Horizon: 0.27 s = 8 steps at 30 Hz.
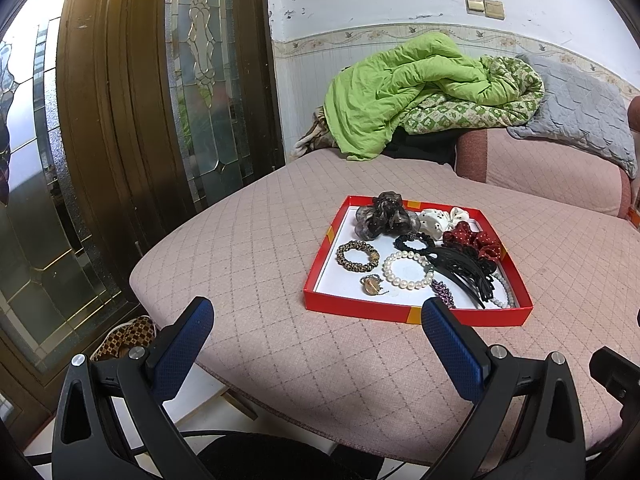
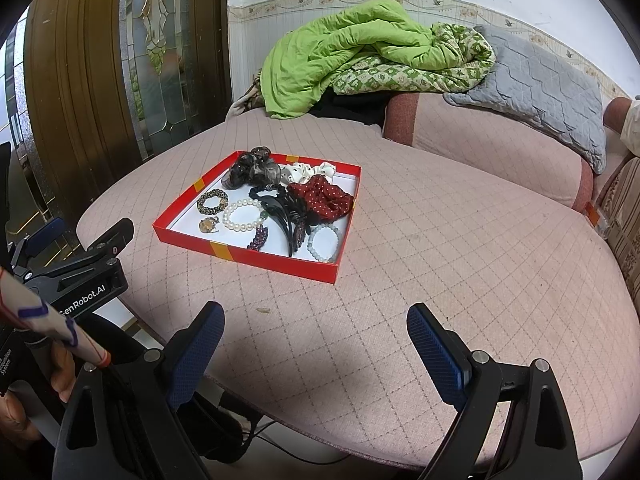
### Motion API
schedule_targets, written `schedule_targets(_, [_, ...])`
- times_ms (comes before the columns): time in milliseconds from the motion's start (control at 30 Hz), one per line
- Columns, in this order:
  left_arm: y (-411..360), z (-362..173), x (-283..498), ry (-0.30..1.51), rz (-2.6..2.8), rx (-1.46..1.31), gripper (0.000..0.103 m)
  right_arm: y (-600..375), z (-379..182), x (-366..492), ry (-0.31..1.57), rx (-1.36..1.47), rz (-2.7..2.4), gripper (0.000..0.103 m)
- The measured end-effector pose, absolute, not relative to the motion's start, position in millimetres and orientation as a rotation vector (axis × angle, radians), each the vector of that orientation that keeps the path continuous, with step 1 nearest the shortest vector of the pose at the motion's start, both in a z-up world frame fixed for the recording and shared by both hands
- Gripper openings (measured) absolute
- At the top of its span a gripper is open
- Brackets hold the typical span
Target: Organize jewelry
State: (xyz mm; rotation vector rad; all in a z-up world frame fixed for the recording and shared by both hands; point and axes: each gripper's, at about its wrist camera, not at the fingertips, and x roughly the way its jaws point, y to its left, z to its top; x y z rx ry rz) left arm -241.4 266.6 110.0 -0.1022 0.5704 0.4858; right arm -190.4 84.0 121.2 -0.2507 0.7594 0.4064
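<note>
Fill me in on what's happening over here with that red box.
A person holds a gripper in each hand, and both the left gripper and right gripper are open, empty, and hovering above the pink quilted cushion. The red tray sits ahead of them, holding scrunchies, a pearl bracelet, a leopard hair tie, a ring and a black hair claw. Nothing is being touched.

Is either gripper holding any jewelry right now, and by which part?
Nothing is held. The left gripper and right gripper are both open and empty, short of the red tray.
</note>
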Motion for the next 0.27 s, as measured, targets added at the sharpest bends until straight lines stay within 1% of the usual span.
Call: schedule_targets(267, [267.1, 106.2, -240.2, 0.598, 0.493, -0.091, 0.103, 77.0, 118.4, -188.4, 0.768, -0.227, 0.402, 0.095])
